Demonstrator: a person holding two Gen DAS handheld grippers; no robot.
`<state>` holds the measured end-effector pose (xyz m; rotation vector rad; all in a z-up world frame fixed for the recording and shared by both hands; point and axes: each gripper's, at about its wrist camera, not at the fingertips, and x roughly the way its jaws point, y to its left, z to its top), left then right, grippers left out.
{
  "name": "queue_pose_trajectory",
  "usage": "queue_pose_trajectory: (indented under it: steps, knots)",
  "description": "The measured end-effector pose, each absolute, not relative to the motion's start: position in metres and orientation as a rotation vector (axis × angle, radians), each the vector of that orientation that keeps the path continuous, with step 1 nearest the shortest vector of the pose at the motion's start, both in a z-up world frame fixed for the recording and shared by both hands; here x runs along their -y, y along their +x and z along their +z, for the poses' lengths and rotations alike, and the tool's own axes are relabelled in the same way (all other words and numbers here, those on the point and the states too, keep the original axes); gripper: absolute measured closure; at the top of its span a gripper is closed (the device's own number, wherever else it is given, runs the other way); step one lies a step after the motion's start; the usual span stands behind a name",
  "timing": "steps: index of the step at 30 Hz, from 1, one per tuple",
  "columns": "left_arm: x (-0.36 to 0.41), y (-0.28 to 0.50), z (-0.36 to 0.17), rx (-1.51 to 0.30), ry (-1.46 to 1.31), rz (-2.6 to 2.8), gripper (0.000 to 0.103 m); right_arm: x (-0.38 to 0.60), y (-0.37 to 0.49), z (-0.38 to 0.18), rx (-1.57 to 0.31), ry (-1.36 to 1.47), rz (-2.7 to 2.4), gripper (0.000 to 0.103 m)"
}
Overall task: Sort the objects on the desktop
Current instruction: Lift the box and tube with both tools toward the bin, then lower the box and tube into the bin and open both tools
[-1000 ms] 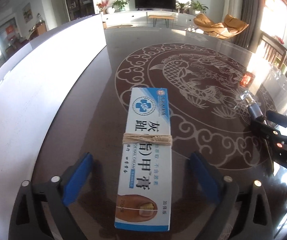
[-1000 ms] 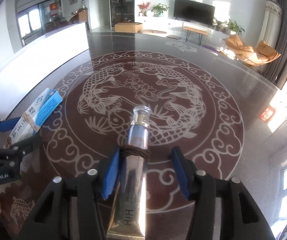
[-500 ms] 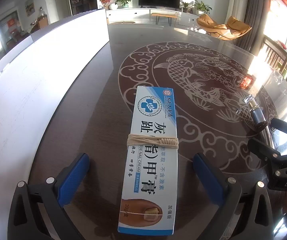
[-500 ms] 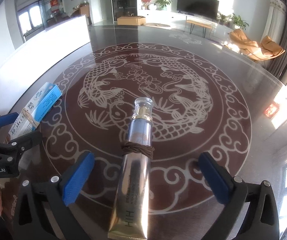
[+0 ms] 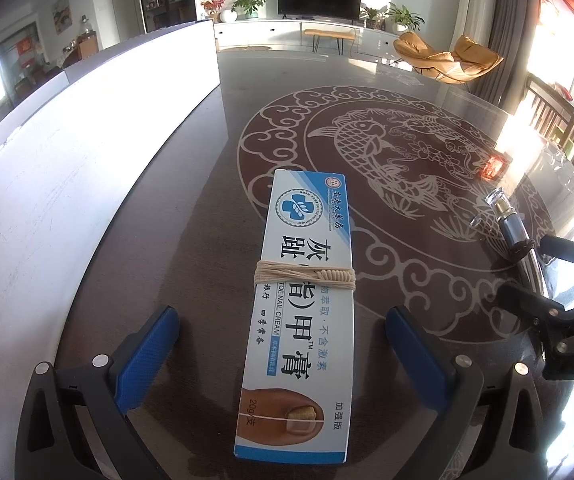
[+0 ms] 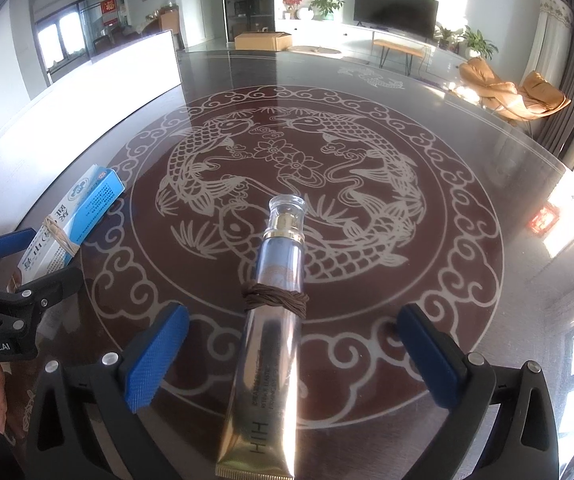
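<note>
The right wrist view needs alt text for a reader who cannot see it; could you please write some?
A gold cosmetic tube with a clear cap, bound by brown cord, lies on a dark table patterned with fish, between the open right gripper pads. At left, the left gripper straddles a blue-and-white box.

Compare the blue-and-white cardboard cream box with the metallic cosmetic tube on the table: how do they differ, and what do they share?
The blue-and-white cardboard cream box is flat-sided and rectangular; the metallic cosmetic tube is rounded, tapering to a crimped end. The box bears large printed characters; the tube is shiny with a clear cap. The box's binding is pale string; the tube's is dark brown cord. Both lie flat on the dark patterned table, each between open tool fingers, untouched.
</note>
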<state>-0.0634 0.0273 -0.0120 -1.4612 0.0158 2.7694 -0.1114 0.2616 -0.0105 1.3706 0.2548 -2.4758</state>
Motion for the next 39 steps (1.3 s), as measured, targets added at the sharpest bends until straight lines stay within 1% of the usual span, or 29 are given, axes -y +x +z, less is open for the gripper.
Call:
queue_pose_trajectory:
  steps: [3, 4, 5, 6, 7, 8, 10, 13, 16, 20, 23, 26, 29, 33, 35, 39]
  knots:
    - [-0.027, -0.066, -0.012, -0.029, -1.491, 2.736, 0.0, -0.263, -0.116, -0.009, -0.28, 1.434, -2.407, 0.0]
    - [-0.028, -0.069, -0.011, -0.042, -1.497, 2.711, 0.0, -0.263, -0.115, -0.008, -0.271, 1.429, -2.405, 0.001]
    - [-0.03, -0.069, -0.01, -0.064, -1.498, 2.688, 0.003, -0.262, -0.113, -0.007, -0.285, 1.419, -2.416, 0.005]
    - [-0.03, -0.068, -0.007, -0.075, -1.467, 2.688, 0.014, -0.261, -0.111, -0.004, -0.29, 1.388, -2.413, 0.022]
    - [-0.03, -0.065, -0.002, -0.079, -1.425, 2.701, 0.055, -0.26, -0.109, 0.001, -0.296, 1.369, -2.414, 0.06]
    - [-0.029, -0.064, 0.001, -0.074, -1.429, 2.696, 0.061, -0.26, -0.11, 0.004, -0.278, 1.38, -2.403, 0.074]
    - [-0.022, -0.061, 0.006, 0.014, -1.423, 2.671, 0.061, -0.259, -0.11, 0.008, -0.264, 1.37, -2.397, 0.076]
    - [-0.009, -0.043, 0.028, 0.066, -1.324, 2.737, 0.061, -0.254, -0.102, 0.031, -0.293, 1.3, -2.407, 0.076]
    - [0.009, -0.02, 0.064, 0.143, -1.202, 2.816, 0.061, -0.238, -0.097, 0.063, -0.32, 1.224, -2.387, 0.076]
    - [0.05, 0.006, 0.112, 0.295, -1.072, 2.915, 0.061, -0.199, -0.1, 0.113, -0.369, 1.097, -2.345, 0.076]
    - [0.091, 0.014, 0.143, 0.334, -1.031, 2.992, 0.061, -0.155, -0.101, 0.147, -0.358, 1.006, -2.292, 0.076]
    - [0.14, 0.016, 0.163, 0.337, -1.046, 3.088, 0.061, -0.098, -0.101, 0.175, -0.329, 0.932, -2.22, 0.076]
    - [0.194, 0.009, 0.163, 0.358, -1.134, 3.162, 0.061, -0.028, -0.097, 0.186, -0.316, 0.879, -2.15, 0.076]
    - [0.253, -0.008, 0.136, 0.397, -1.325, 3.191, 0.061, 0.053, -0.091, 0.182, -0.336, 0.845, -2.062, 0.076]
    - [0.271, -0.016, 0.116, 0.412, -1.43, 3.17, 0.061, 0.092, -0.097, 0.164, -0.362, 0.889, -2.012, 0.076]
    - [0.288, -0.019, 0.087, 0.43, -1.565, 3.121, 0.061, 0.146, -0.113, 0.111, -0.483, 1.008, -1.953, 0.075]
